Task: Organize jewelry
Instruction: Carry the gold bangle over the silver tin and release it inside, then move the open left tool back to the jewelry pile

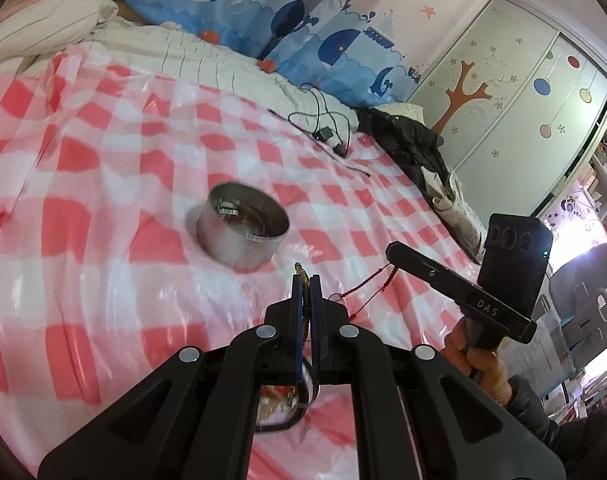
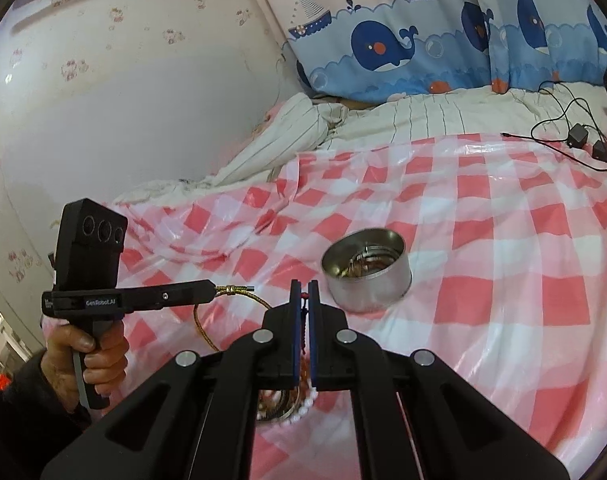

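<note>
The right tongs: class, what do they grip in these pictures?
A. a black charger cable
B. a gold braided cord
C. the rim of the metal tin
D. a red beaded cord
D: the right tongs are shut on the red cord, which runs between the blue pads; the gold cord is in the left tongs, and the tin stands apart on the checked sheet.

Black hand-held gripper (image 1: 306,280) with blue pads, silver rivets, white lettering; dark sleeve (image 2: 19,400)
</note>
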`<action>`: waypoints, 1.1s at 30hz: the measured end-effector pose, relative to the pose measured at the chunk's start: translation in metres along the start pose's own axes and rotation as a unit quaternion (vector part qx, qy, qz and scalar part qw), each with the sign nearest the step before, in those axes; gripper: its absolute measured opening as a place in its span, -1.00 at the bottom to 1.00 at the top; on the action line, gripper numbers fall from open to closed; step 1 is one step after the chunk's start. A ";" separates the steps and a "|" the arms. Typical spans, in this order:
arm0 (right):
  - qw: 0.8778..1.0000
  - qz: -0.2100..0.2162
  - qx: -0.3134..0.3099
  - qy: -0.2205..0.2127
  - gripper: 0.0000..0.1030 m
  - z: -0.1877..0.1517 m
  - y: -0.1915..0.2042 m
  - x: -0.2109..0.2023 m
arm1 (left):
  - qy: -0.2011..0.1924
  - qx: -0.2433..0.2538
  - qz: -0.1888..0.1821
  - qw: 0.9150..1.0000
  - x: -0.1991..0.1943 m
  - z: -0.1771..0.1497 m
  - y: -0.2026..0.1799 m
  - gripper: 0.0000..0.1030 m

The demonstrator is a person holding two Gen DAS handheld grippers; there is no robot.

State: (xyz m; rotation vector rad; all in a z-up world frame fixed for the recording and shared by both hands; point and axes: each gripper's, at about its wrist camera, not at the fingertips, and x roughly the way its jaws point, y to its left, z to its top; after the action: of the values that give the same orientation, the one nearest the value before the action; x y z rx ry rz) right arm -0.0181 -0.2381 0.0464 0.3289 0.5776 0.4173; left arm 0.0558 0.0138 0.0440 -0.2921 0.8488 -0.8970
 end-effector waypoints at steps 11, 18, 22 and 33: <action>1.000 0.005 0.014 -0.024 -0.93 0.046 -0.022 0.018 | -0.003 0.008 0.001 1.000 0.054 0.061 -0.001 -0.95; 0.999 0.014 0.005 -0.032 -0.93 0.079 -0.029 0.039 | 0.042 -0.005 0.070 0.997 0.125 0.084 0.035 -0.94; 1.000 0.020 -0.006 -0.019 -0.93 0.084 -0.024 0.057 | 0.067 -0.004 0.108 0.992 0.135 0.082 0.051 -0.63; 0.995 -0.035 0.001 0.089 -0.02 0.059 -0.040 0.128 | 0.022 0.002 0.146 0.989 0.043 0.063 0.057 -0.03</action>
State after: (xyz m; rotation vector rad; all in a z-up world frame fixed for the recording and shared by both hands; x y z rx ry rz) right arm 0.1250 -0.2239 0.0180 0.2743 0.7621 0.3795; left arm 0.1498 0.0081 0.0311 -0.1400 0.9039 -0.6324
